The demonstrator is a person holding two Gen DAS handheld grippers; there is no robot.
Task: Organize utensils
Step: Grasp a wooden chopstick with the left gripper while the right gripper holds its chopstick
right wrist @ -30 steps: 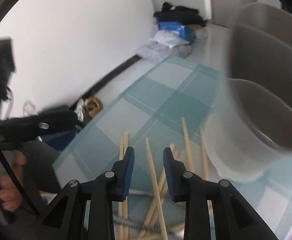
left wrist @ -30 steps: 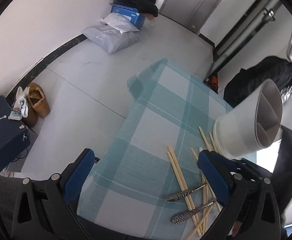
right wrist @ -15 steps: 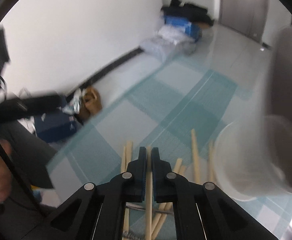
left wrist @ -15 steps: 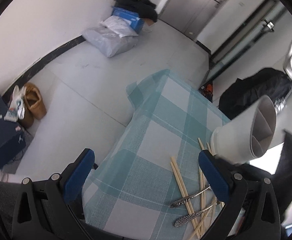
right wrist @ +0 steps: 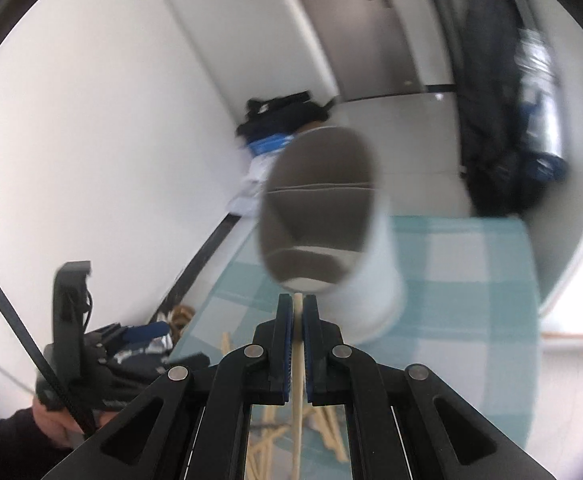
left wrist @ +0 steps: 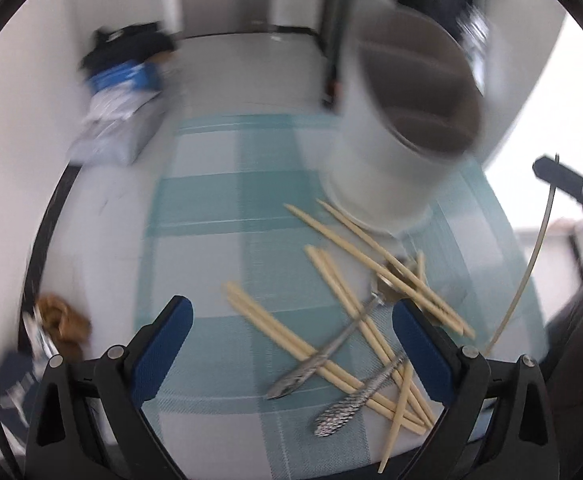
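A white utensil holder (left wrist: pixel 395 128) with inner dividers stands on the teal checked tablecloth (left wrist: pixel 211 208); it also shows in the right wrist view (right wrist: pixel 331 240). Several wooden chopsticks (left wrist: pixel 343 292) and two metal utensils (left wrist: pixel 331 352) lie scattered in front of it. My left gripper (left wrist: pixel 291 340) is open and empty above the pile. My right gripper (right wrist: pixel 298 312) is shut on one chopstick (right wrist: pixel 297 392), lifted off the table, its tip just below the holder's rim.
The table's left edge drops to a grey floor with bags and a blue box (left wrist: pixel 123 92) by the wall and shoes (left wrist: pixel 59 320) lower left. A dark coat (right wrist: pixel 503 128) hangs at the right.
My right gripper closed on a chopstick and lifted it toward the holder. My left gripper swung over the utensil pile and stayed open.
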